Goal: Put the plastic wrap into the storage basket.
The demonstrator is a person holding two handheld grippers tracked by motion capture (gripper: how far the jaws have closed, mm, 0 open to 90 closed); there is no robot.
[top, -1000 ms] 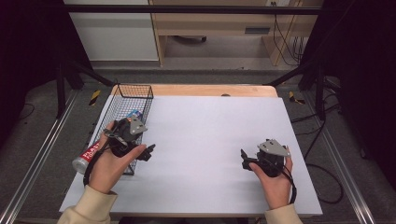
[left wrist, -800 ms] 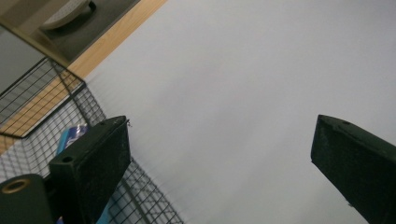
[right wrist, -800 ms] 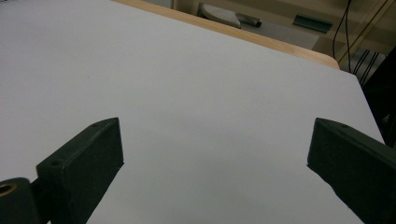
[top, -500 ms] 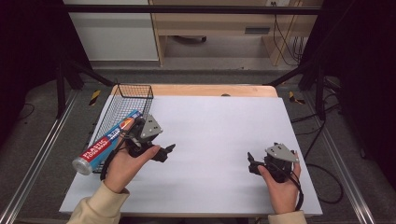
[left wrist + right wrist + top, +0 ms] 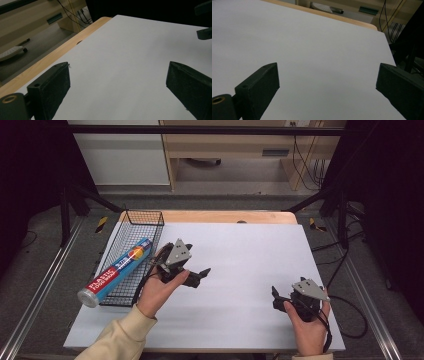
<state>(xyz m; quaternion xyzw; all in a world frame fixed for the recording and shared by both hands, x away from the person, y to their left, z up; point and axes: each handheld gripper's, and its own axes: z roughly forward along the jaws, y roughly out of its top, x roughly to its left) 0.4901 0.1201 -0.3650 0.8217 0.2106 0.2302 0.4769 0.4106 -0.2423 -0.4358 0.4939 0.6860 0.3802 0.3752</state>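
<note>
1. Left gripper [image 5: 200, 275]: jaws spread wide, nothing between them, held over the white table [image 5: 250, 270] just right of the wire basket [image 5: 125, 265].
2. Right gripper [image 5: 276, 296]: jaws likewise parted and bare, low at the table's near right.
3. Foil roll [image 5: 115, 271] (blue box): lying slanted in the basket, near end jutting past the basket's front edge.

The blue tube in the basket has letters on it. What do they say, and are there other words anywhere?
"PLASTIC FOOD WRAP", in white capitals along the red band of the blue tube in the wire basket.
The round logo near the tube's far end is too blurred to read.
No other words are legible.
</note>
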